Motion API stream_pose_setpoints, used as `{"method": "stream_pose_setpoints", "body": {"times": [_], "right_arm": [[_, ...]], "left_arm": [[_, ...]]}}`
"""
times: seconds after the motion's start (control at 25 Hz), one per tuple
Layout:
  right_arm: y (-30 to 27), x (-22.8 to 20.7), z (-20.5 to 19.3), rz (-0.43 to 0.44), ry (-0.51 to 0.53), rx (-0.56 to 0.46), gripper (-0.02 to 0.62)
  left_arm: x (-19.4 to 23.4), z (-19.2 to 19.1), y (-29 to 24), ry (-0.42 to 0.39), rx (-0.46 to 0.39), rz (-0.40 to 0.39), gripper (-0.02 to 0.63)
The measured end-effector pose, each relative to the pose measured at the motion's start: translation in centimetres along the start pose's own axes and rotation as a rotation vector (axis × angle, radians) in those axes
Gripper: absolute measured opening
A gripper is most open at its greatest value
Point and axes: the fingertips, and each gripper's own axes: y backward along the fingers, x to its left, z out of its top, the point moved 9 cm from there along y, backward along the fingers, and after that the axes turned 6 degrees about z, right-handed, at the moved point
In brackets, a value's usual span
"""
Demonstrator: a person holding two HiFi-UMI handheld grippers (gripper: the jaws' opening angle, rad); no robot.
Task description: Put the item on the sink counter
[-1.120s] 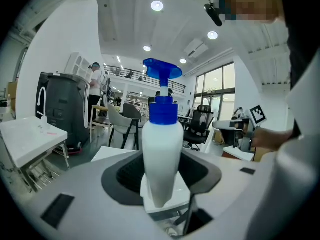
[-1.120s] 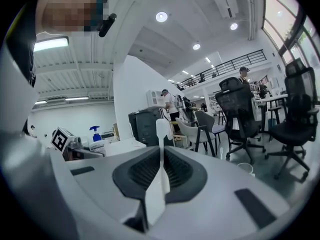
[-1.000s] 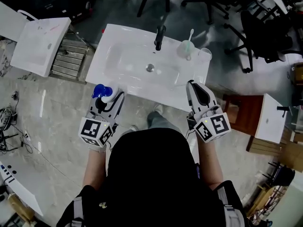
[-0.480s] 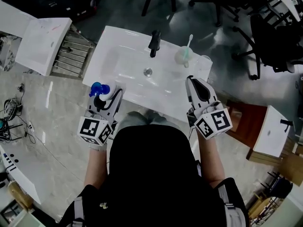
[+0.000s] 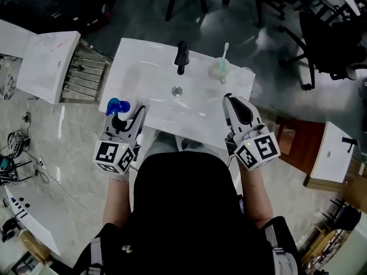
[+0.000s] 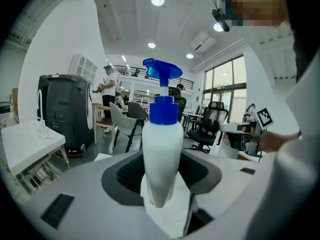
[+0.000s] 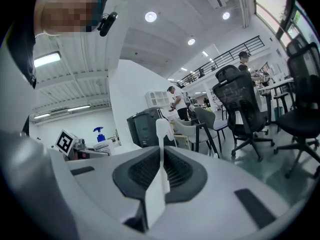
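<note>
A white pump bottle [image 5: 117, 112] with a blue pump head stands upright in my left gripper [image 5: 127, 114], which is shut on its body. In the left gripper view the bottle [image 6: 161, 149] fills the space between the jaws of the left gripper [image 6: 162, 178]. It hangs at the front left corner of the white sink counter [image 5: 135, 53]. My right gripper [image 5: 232, 102] is shut and empty, over the counter's front right edge. In the right gripper view the right gripper [image 7: 161, 156] shows its jaws closed together.
On the counter stand a black faucet [image 5: 182, 56], a green cup with a toothbrush [image 5: 219, 67] and a clear glass [image 5: 246, 73]. A white board [image 5: 43, 62] and a metal rack [image 5: 80, 73] lie to the left. Office chairs [image 5: 327, 39] and a brown stool [image 5: 292, 136] stand to the right.
The head view has shifted a little, so the sink sits slightly higher and to the left. Both grippers stay at the counter's front edge, with their grips unchanged.
</note>
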Motion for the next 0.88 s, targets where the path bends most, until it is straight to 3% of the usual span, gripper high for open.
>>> {"method": "stream_pose_setpoints", "body": {"times": [0.52,0.88], "right_arm": [[-2.9,2.3,-0.3,-0.204,-0.027,0.020,0.043],[-3.8,4.4,-0.9,-0.350,-0.035,0.058,0.043]], "left_arm": [[7.9,0.9,-8.7,-0.018,0.056,-0.124,0.213],[12.6,-1.2,-16.2,0.002,0.098,-0.148,0.214]]}}
